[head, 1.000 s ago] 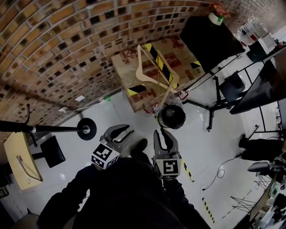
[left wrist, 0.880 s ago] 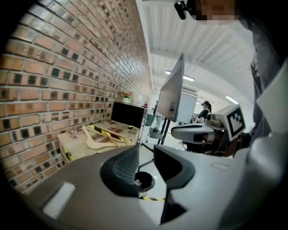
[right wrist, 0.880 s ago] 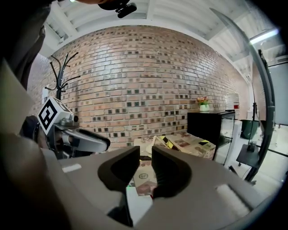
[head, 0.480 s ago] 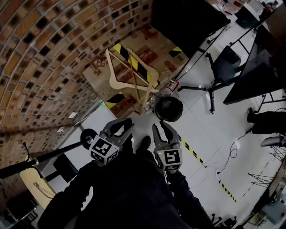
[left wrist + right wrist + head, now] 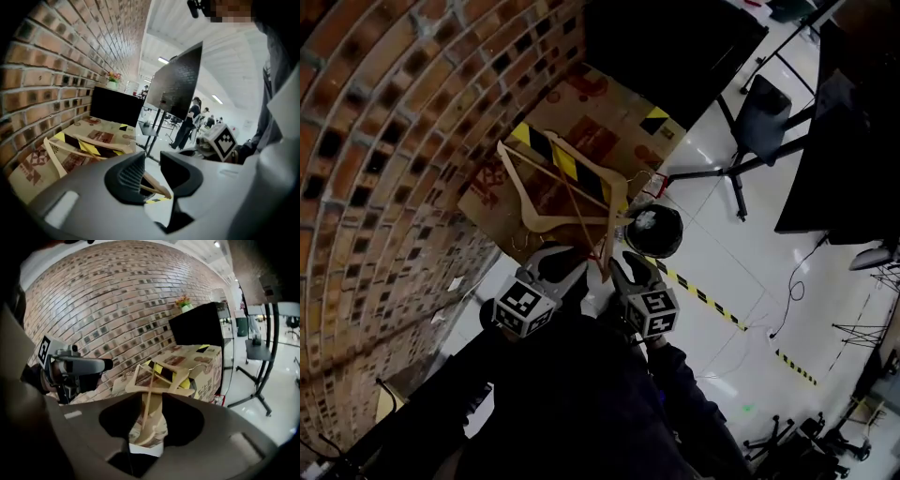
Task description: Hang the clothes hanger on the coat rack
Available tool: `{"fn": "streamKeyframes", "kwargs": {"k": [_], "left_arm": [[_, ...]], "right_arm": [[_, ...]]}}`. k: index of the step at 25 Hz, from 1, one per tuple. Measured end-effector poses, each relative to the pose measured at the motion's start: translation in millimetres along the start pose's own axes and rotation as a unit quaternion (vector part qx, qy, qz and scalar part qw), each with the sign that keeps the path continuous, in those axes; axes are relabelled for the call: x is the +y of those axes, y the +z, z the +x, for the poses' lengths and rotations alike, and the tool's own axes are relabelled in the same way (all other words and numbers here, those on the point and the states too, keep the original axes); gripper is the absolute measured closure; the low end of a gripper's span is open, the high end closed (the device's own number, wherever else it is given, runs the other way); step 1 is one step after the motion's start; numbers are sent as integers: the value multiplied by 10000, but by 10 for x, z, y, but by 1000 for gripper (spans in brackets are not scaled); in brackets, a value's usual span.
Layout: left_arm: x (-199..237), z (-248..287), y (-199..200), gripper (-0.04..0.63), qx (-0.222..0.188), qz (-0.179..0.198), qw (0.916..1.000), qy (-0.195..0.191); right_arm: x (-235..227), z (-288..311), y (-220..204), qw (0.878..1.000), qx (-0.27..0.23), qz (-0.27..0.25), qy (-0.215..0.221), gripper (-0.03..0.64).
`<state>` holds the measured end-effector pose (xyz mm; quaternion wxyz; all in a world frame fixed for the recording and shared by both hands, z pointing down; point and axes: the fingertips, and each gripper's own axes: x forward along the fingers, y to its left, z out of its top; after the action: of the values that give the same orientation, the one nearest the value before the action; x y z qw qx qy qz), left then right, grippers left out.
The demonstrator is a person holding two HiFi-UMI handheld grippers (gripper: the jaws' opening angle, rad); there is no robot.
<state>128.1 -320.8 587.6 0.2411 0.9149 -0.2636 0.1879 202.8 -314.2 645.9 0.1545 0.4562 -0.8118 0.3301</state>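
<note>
One cardboard box (image 5: 614, 98), hangers (image 5: 546, 190) atop, stands against the brick wall (image 5: 394, 141).

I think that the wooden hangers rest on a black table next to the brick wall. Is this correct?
Not quite. The wooden hangers rest on a cardboard box with yellow and black stripes, not on a black table. The head view shows this. The box does stand next to the brick wall.

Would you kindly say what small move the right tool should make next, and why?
Probably close the right tool on the wooden hanger: its end stands between the jaws, which have just been opening and do not yet press it.
</note>
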Motion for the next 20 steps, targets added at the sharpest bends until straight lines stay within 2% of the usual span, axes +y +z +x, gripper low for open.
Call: {"fn": "streamKeyframes", "kwargs": {"k": [4, 7, 12, 14, 16, 18, 20], "left_arm": [[234, 37, 24, 488, 138, 86, 9997, -204], [374, 48, 50, 488, 172, 137, 9993, -308], [577, 52, 31, 488, 268, 101, 9989, -373], [618, 58, 35, 488, 292, 106, 9987, -408], [643, 55, 39, 488, 299, 122, 9986, -422], [673, 57, 38, 488, 245, 130, 9987, -422], [687, 62, 35, 488, 204, 105, 9988, -428]], "right_arm": [[-190, 351, -75, 9938, 145, 1104, 72, 461], [-328, 521, -200, 9849, 389, 1682, 127, 436], [-289, 748, -420, 9613, 759, 2543, 743, 436], [-275, 819, -470, 9535, 797, 2762, 908, 441], [-234, 854, -461, 9447, 721, 2997, 1124, 511], [-195, 867, -420, 9367, 621, 3205, 1263, 515], [-158, 846, -368, 9371, 553, 3194, 1299, 514]]}}
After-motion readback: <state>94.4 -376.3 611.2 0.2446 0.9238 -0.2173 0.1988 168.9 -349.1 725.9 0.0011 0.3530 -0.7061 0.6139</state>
